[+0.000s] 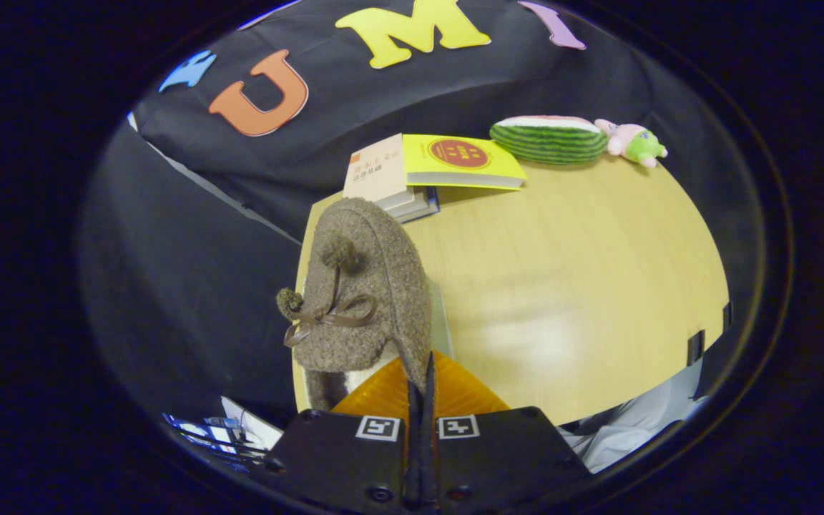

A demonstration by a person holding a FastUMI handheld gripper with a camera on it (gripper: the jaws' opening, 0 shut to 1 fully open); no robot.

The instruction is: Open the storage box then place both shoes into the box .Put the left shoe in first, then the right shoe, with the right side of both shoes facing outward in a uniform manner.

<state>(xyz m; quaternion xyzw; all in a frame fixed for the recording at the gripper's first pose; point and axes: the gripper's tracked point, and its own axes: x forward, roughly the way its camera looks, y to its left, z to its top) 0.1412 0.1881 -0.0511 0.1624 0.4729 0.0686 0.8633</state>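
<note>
Hand-held gripper [423,379] pinched nearly together on the thin rear collar of a fuzzy brown shoe [365,286], carried toe-forward above the left edge of the desk [584,286]. Just behind the shoe's heel, an orange ribbed piece [455,390] of unclear nature. Probably light and soft, the boucle upper likely to fold under pressure; stiffer heel rim judged the safer hold, away from the bow and pompoms. Farther off, stacked books [412,175], then a watermelon plush [548,138] and a small pink-green toy [634,143] at the far right.
</note>
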